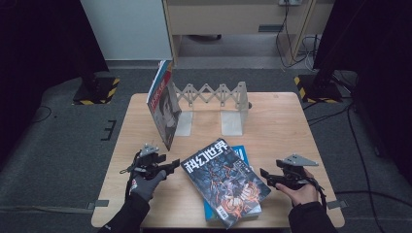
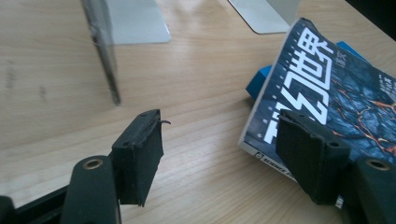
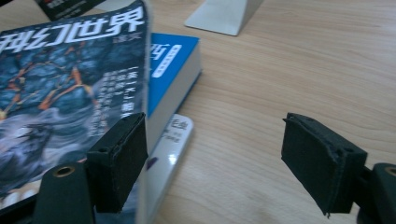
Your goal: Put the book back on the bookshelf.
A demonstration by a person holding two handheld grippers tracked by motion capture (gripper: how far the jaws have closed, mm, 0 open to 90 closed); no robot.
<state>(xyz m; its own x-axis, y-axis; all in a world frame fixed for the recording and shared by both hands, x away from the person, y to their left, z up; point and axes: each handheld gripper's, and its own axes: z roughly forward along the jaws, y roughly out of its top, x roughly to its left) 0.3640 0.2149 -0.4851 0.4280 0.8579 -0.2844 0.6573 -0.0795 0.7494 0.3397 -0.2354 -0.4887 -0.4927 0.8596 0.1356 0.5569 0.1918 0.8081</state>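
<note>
The top magazine (image 1: 226, 182) needs both spread, empty hand-held grippers, left (image 1: 171, 168) and right (image 1: 265, 176), sliding squarely onto its opposite edges.

Bare table (image 1: 291, 126) lies open at the right, past the book stack (image 1: 226, 182). The bookend rack (image 1: 214, 94) blocks the back. The upright magazine (image 1: 163, 104) walls the left gripper (image 1: 172, 167) off from the rack slots.
</note>
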